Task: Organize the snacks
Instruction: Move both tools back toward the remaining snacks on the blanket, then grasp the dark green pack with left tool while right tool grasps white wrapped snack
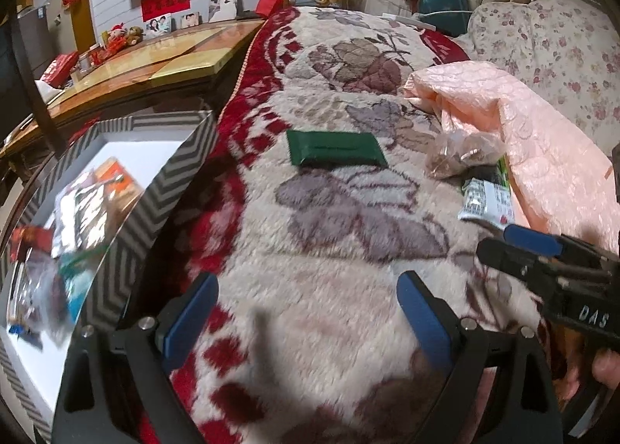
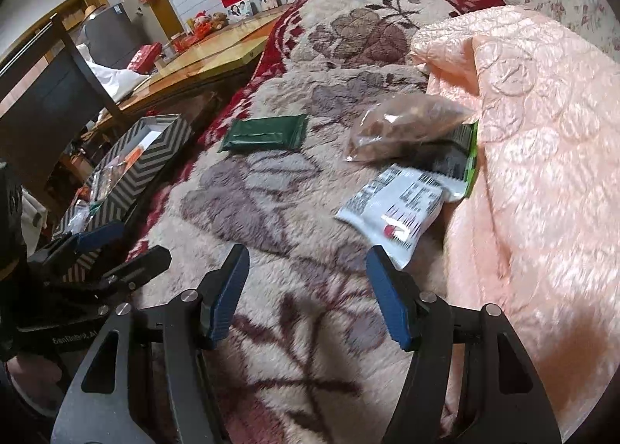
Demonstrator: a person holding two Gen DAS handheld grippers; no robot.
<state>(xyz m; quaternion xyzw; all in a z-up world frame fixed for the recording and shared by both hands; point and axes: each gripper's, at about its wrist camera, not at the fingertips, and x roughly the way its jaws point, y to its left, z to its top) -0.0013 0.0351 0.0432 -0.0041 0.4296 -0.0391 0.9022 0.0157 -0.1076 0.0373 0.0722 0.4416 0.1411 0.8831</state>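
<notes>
A dark green flat packet lies on the flowered fleece blanket. To its right lie a clear bag of brown snacks, a green-edged dark packet under it, and a white printed packet. A chevron-patterned box at the left holds several snack packs. My left gripper hovers open over bare blanket beside the box. My right gripper is open too, nothing between its fingers, its right fingertip just short of the white packet.
A pink quilted cover is heaped at the right, against the packets. A wooden table stands beyond the bed's left edge, with a dark chair near it. A person's hand holds the right gripper.
</notes>
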